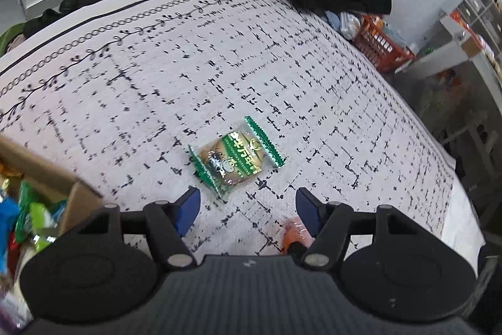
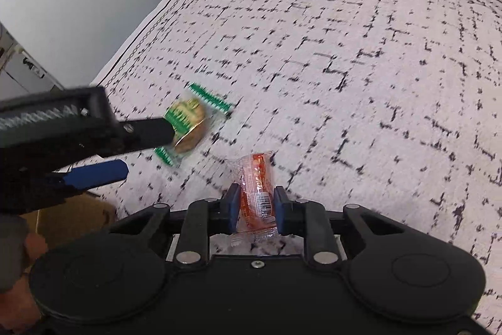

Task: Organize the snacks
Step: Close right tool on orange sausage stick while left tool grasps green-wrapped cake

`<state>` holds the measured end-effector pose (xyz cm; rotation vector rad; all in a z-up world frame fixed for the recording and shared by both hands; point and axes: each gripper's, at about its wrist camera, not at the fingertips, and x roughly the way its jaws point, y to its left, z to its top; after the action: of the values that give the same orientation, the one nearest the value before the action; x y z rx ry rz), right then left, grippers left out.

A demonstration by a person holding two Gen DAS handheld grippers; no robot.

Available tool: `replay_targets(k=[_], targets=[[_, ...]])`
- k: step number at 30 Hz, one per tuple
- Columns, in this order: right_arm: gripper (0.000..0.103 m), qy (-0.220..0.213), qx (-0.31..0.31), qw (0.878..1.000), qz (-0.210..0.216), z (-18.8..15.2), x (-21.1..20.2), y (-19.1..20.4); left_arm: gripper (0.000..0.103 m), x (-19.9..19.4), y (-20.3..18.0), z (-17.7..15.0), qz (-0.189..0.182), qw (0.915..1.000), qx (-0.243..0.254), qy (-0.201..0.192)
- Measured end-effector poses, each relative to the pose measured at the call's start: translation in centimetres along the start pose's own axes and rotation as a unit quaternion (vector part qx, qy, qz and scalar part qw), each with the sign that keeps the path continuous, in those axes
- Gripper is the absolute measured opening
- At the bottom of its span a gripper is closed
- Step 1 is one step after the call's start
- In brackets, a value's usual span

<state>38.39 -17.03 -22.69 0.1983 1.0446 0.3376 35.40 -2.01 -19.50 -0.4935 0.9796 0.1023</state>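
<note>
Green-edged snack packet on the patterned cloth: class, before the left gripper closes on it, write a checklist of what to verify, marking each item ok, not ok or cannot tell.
1. Left gripper open wide enough: ok.
2. Green snack packet lying flat on the cloth, unobstructed: ok.
3. Packet between the fingers: not ok, it lies just ahead of them.
4. Right gripper secure on the orange snack: ok.
5. Cardboard box has room: cannot tell.

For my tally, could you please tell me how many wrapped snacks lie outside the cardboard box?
2: a green-wrapped biscuit lying on the tablecloth ahead of the open left gripper, and an orange snack pack in the right gripper.
</note>
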Motion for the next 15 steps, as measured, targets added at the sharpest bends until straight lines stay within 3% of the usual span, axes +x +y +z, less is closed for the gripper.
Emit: replay_targets(k=[8, 15], targets=[[0.022, -0.015, 0.024, 0.999, -0.020, 1.0, -0.3, -1.7, 0.069, 3.1, -0.5, 1.3, 0.026, 0.9989, 0.036, 0.018], [0.023, -0.024, 0.033, 0.998, -0.037, 2.4, -0.1, -2.8, 0.073, 5.6, -1.9, 2.2, 0.067, 0.9926, 0.094, 0.039]])
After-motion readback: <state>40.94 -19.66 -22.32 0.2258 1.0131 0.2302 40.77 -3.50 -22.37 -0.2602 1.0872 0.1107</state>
